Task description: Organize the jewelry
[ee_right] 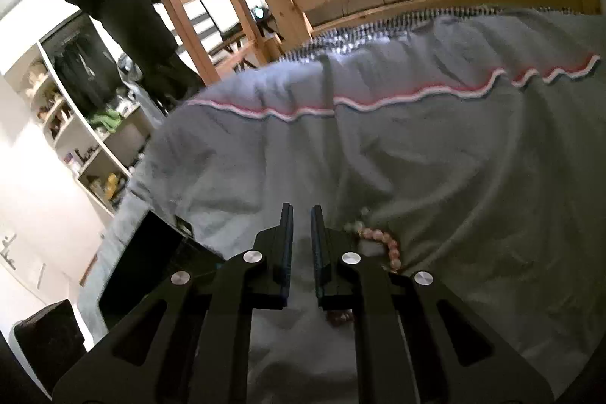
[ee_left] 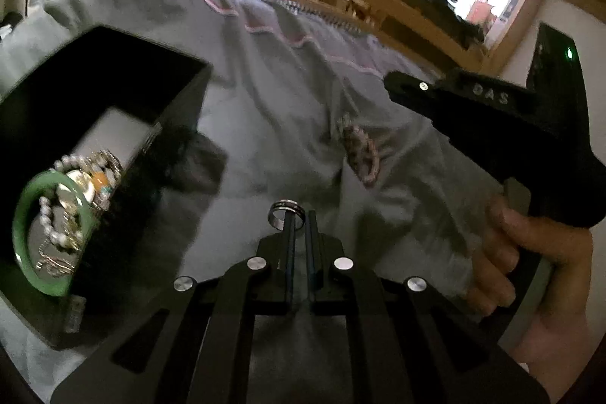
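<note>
Left wrist view: the left claw [ee_left: 299, 218] has its two fingers drawn almost together, and a metal ring [ee_left: 286, 213] sits at the tip of the left finger; whether it is pinched or hooked over that finger cannot be told.
Reason for the hold: the ring is carried clear of the bedspread [ee_left: 265, 93], probably on its way to the box.
Box: a black jewelry box [ee_left: 113, 124] lies open toward the left edge of the bed, its mouth facing the claw so pieces can go straight in.
Box contents: a green bangle [ee_left: 26, 211], a pearl strand [ee_left: 49, 218] and some gold pieces are piled together in it.
Right claw: the right claw [ee_right: 302, 214] has a narrow gap between its fingers and nothing in it.
Right claw position: it hovers low over the bedspread, just beside a pink bead bracelet [ee_right: 382, 245], likely the next piece to lift.
Bracelet: it lies loose in a fold of the bedspread, partly hidden under the right finger.
Remaining work: judged from this, the ring and the bracelet are not yet in the box.
</note>
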`<state>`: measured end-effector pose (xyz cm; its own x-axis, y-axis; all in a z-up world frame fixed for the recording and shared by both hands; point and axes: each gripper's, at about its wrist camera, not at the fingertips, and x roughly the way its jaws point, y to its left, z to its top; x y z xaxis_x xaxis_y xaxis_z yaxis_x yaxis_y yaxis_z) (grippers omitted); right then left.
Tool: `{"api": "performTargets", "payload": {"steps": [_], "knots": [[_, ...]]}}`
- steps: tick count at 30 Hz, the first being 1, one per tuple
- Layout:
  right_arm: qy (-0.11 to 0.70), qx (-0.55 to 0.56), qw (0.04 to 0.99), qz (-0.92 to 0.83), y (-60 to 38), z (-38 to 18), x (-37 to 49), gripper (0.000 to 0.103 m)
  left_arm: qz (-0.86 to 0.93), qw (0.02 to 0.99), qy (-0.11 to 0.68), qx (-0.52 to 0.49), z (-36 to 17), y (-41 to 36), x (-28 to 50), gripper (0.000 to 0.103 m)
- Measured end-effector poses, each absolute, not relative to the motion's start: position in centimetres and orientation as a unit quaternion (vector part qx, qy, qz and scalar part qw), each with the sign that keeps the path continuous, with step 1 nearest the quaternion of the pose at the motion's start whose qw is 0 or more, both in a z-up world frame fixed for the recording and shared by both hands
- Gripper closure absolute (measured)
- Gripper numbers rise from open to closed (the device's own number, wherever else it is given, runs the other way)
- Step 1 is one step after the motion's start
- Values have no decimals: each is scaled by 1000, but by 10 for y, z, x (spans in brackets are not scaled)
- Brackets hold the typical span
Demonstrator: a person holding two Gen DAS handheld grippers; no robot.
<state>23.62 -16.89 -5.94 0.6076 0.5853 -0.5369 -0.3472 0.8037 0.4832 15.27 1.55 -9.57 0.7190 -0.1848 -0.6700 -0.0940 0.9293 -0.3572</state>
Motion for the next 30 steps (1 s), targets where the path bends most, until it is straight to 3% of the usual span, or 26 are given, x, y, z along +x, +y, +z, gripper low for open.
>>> {"api": "performTargets", "payload": {"steps": [5,8,11,13,15,17,30], "knots": [[347,178,882,266,-174,-53,237,96,-16,914,361,-186,-88,19,149,98],[397,119,877,243,-161,-64,243,93,-15,913,364,-182,-89,18,148,98],[410,69,883,217,-145,-87,243,67,-18,912,369,-180,-90,15,151,98],[430,55,875,217,-135,-107,247,70,-20,912,370,-179,-90,15,150,98],[435,44,872,218,-129,-118,247,88,-20,912,370,-178,-90,15,149,98],[423,57,877,223,-133,-114,246,93,-19,911,370,-179,-90,17,149,98],[323,221,883,258,-187,-56,239,94,-10,914,359,-186,-85,23,145,98]]}}
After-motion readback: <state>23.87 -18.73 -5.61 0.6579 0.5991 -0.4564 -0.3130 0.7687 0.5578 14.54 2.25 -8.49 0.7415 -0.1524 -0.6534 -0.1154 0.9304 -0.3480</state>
